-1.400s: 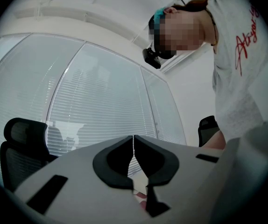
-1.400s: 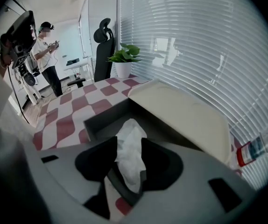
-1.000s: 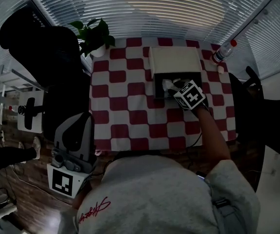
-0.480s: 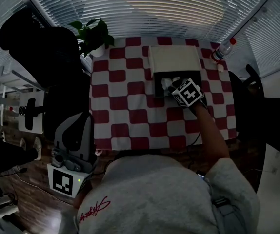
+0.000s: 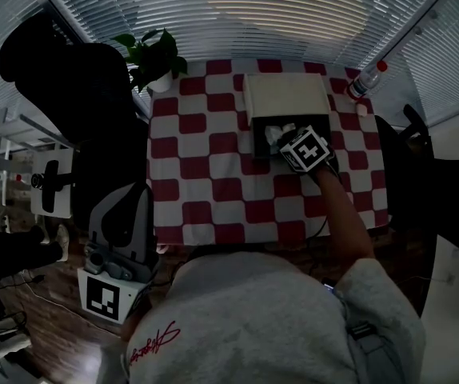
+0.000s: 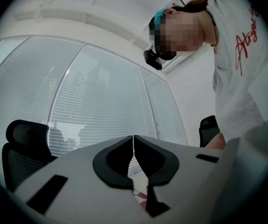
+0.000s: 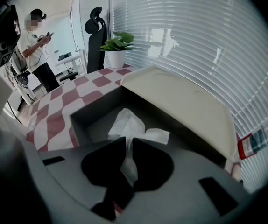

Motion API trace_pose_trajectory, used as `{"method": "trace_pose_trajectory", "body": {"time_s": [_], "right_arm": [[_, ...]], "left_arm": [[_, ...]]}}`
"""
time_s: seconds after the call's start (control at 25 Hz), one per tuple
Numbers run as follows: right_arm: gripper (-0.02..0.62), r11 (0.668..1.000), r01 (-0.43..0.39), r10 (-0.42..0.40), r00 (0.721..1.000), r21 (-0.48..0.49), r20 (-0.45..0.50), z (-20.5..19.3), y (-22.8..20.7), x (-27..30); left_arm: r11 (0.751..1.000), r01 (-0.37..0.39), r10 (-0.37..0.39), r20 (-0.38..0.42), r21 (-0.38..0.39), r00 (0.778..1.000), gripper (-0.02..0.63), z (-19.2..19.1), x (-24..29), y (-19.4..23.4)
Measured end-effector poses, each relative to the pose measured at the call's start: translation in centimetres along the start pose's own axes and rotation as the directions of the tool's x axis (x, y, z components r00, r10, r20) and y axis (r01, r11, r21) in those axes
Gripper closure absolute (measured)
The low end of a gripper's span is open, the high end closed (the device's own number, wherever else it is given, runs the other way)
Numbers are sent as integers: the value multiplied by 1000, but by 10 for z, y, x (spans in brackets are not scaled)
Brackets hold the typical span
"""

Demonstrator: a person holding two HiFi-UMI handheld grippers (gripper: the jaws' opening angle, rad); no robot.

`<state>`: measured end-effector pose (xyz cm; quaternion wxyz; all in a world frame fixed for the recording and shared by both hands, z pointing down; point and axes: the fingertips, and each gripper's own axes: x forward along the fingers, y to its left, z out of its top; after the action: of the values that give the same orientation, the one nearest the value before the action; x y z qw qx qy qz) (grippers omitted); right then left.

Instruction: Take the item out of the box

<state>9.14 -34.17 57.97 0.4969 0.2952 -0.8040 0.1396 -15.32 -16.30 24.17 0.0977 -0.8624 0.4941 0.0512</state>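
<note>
You work two grippers at one table spread with a red-and-white checked cloth (image 5: 205, 182). One box (image 5: 257, 146) stands on it toward the far side, open, its single cream lid (image 5: 285, 96) folded back toward the window blinds.

Your right gripper (image 5: 289, 144) angles steeply down into the box. Its jaws have just been closing and are pinched on the one item inside, a crumpled white tissue (image 7: 129, 122). A strip of the tissue runs down between the two dark pads (image 7: 103, 164), and the rest fans out above them against the box's grey floor. The tissue (image 5: 274, 133) sits inside the box, toward its near left part in the head view, and has not cleared the walls.

Your left gripper (image 5: 137, 194) hangs off the table at its near left corner, well apart from the box. In its own view its jaws (image 6: 133, 143) stand clenched with only a hairline seam between them and nothing in it. Each gripper carries one marker cube, two in all: one (image 5: 305, 150) over the box, one (image 5: 105, 298) low by your left side.

Around the table you have one potted plant (image 5: 153, 58) at the far left corner, one clear bottle (image 5: 367, 80) with a red cap at the far right corner, and two dark office chairs, one (image 5: 61, 78) to the left and one (image 5: 445, 190) to the right. The right gripper view shows one person (image 7: 31, 41) standing in the background beyond the table.
</note>
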Motion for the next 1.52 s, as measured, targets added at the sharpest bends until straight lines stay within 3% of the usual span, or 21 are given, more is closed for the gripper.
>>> {"method": "trace_pose_trajectory", "body": {"time_s": [0.16, 0.76, 1.52], "right_arm": [[567, 999, 46, -46, 999, -4, 20, 1, -5, -4], [575, 998, 60, -61, 988, 16, 139, 8, 1, -38], [575, 990, 109, -132, 938, 91, 320, 25, 6, -75]], "left_arm": [[1000, 0, 0, 4, -1, 1000, 588, 2, 1, 0], [999, 39, -39, 12, -3, 999, 588, 2, 11, -5], [995, 93, -93, 17, -16, 996, 588, -2, 25, -10]]}}
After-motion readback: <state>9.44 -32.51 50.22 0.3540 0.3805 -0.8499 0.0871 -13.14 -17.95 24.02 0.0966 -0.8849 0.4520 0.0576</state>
